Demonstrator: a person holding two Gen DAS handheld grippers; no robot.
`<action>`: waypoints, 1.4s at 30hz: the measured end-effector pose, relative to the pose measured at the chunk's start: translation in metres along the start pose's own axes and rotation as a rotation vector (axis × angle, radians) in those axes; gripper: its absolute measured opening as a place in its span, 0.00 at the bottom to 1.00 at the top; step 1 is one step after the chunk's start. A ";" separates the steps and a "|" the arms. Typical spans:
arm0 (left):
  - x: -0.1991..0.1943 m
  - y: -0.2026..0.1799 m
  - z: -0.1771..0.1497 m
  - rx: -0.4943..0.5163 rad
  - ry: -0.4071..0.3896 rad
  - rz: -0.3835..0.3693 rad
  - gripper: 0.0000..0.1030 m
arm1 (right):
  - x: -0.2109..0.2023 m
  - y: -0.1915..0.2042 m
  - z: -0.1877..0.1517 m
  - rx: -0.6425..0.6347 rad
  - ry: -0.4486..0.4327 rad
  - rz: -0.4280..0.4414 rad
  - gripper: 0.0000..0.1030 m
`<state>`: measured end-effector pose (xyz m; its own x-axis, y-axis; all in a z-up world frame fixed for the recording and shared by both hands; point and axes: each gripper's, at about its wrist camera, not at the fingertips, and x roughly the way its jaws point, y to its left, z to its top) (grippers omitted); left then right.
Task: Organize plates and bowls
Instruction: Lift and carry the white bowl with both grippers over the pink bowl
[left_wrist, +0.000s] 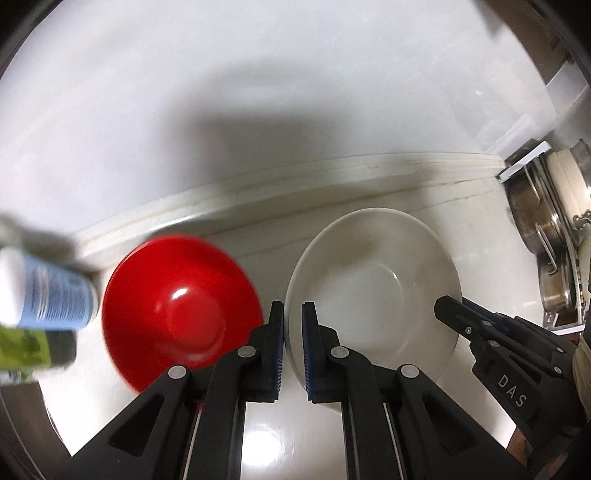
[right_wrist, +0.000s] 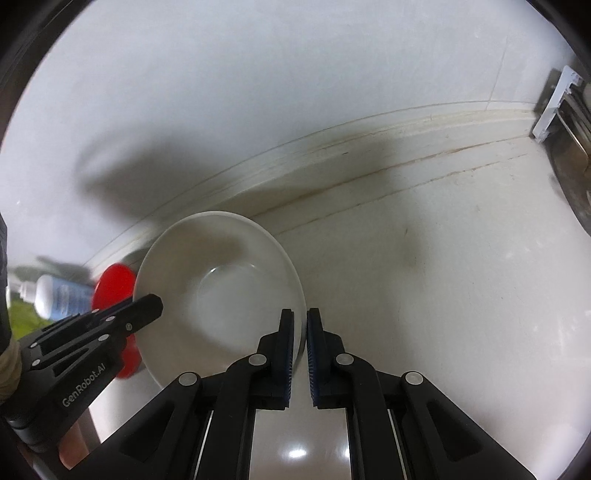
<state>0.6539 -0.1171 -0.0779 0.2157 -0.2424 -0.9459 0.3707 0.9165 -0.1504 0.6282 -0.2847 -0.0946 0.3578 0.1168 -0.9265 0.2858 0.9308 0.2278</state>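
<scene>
**Both grippers clamp the white bowl's rim**

While the left gripper (left_wrist: 293, 334) pinches the white bowl's (left_wrist: 373, 273) left rim, the right gripper (right_wrist: 300, 341) clamps its right rim. Lifting it together likely comes next. Just beside sits a red bowl (left_wrist: 177, 306); a blue-labelled bottle (left_wrist: 51, 291) crowds beyond.

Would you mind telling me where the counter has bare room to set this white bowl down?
The widest bare stretch lies right of the white bowl, running to the metal rack and back to the wall ledge. The left is crowded: the red bowl sits close beside the white one, with a blue-labelled bottle beyond.
</scene>
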 end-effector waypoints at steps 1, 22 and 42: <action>-0.003 0.000 -0.005 -0.009 -0.002 0.005 0.11 | -0.001 0.002 -0.007 -0.004 -0.005 0.002 0.08; -0.098 0.040 -0.139 -0.183 -0.108 0.039 0.11 | -0.078 0.057 -0.102 -0.206 -0.054 0.065 0.08; -0.151 0.068 -0.247 -0.249 -0.172 0.071 0.14 | -0.117 0.104 -0.209 -0.327 -0.057 0.105 0.09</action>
<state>0.4230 0.0607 -0.0161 0.3905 -0.2059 -0.8973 0.1214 0.9777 -0.1715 0.4301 -0.1287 -0.0254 0.4222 0.2067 -0.8826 -0.0517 0.9776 0.2042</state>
